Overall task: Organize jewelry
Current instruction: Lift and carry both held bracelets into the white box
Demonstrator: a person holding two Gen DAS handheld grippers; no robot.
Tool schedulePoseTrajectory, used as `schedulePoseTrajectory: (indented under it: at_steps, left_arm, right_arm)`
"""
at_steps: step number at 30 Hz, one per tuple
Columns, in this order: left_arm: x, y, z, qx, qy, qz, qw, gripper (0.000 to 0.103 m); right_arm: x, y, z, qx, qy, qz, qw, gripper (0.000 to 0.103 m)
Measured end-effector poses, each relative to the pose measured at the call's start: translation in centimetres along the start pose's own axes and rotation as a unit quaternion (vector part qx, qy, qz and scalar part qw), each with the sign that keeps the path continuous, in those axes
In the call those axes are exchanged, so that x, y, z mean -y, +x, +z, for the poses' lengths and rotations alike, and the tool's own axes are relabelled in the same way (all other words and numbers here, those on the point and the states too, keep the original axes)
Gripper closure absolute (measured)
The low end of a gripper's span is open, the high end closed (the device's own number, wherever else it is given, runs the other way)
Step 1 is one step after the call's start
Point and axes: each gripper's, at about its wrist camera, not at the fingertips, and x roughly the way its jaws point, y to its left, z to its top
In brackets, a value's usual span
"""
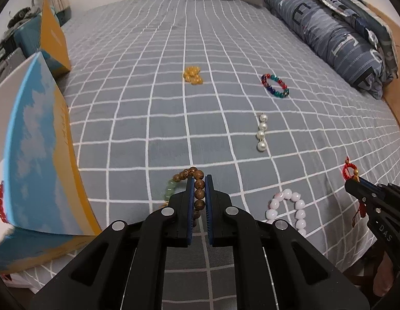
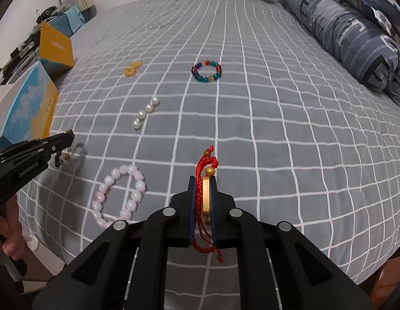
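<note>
My left gripper (image 1: pixel 199 180) is shut on a brown wooden bead bracelet (image 1: pixel 199 193) with a few pale green beads, held just above the grey checked bedspread (image 1: pixel 148 103). My right gripper (image 2: pixel 203 180) is shut on a red cord bracelet with gold beads (image 2: pixel 206 196); it also shows in the left wrist view (image 1: pixel 351 173). On the bed lie a pink bead bracelet (image 2: pixel 117 196), a short pearl string (image 2: pixel 145 111), a multicolour bead bracelet (image 2: pixel 207 71) and an amber bead bracelet (image 2: pixel 132 68).
An open blue-and-yellow box (image 1: pixel 39 155) stands at the bed's left edge, with red beads (image 1: pixel 0 204) at its inner wall. A second yellow box (image 2: pixel 56 46) stands behind it. A folded blue quilt (image 2: pixel 354 31) lies along the right side.
</note>
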Motion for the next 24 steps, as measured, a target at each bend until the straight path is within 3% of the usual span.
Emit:
schedulePoseTrajectory:
  at_steps: [24]
  left_arm:
    - [-1.0, -6.3, 4.7, 0.043, -0.006, -0.012, 0.999, 0.096]
  right_arm:
    - [-6.4, -6.0, 8.5, 0.079, -0.022, 0.03, 0.996, 0.094]
